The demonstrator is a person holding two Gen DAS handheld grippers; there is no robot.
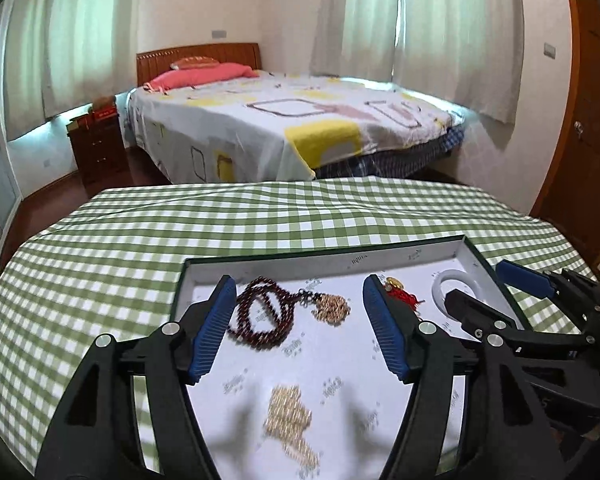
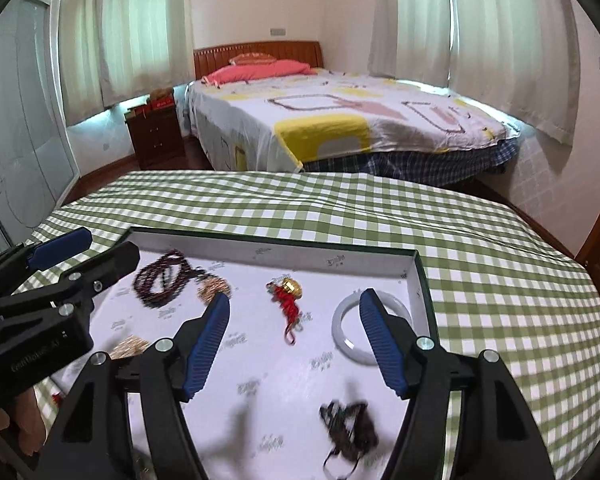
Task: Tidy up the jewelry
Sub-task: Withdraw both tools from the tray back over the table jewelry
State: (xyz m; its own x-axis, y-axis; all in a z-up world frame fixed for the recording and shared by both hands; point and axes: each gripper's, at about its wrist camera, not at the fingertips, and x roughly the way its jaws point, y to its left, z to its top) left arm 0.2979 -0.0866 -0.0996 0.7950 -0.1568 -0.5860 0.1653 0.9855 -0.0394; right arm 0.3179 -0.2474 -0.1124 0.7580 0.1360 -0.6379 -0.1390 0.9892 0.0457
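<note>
On the checked-cloth counter (image 2: 480, 248) sits a shallow cardboard tray (image 2: 422, 280); in it, a dark-red bead necklace (image 2: 160, 280) lies left, a white bangle (image 2: 350, 328) right, and a red-tasselled gold charm (image 2: 290, 300) between.

Home bedroom: bed (image 1: 284, 128), curtains (image 1: 420, 20)

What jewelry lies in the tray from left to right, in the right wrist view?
Dark red bead necklace → gold bell charm on red cord → white bangle, at the tray's right wall. The gold chains and the black piece sit nearer the camera, left out.
</note>
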